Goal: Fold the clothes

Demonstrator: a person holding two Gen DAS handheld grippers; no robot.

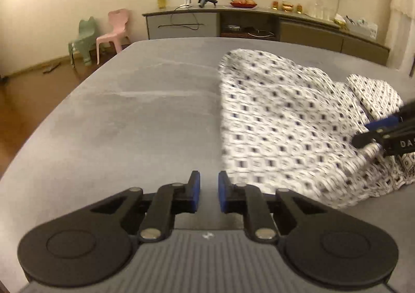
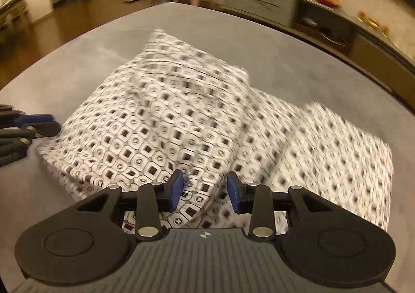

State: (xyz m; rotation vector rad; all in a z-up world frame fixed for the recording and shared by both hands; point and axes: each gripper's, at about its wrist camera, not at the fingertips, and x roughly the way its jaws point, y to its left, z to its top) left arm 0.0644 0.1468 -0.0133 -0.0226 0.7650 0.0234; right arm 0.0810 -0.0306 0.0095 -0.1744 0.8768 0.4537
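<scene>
A white garment with a dark square pattern (image 1: 285, 121) lies partly folded on the grey table (image 1: 129, 111). In the right wrist view the garment (image 2: 160, 121) fills the middle, with a folded part at the right (image 2: 334, 158). My left gripper (image 1: 209, 190) is open and empty, over bare table just left of the garment's near edge. My right gripper (image 2: 205, 189) is open right above the garment's near part, with cloth showing between the fingers. It also shows in the left wrist view (image 1: 373, 134) at the right edge. The left gripper shows in the right wrist view (image 2: 39, 124) at the left edge.
A long low sideboard (image 1: 259, 23) with small items stands beyond the table. A pink chair (image 1: 114, 31) and a green chair (image 1: 83, 39) stand on the wooden floor at the far left. The table's left half (image 2: 52, 64) is bare grey surface.
</scene>
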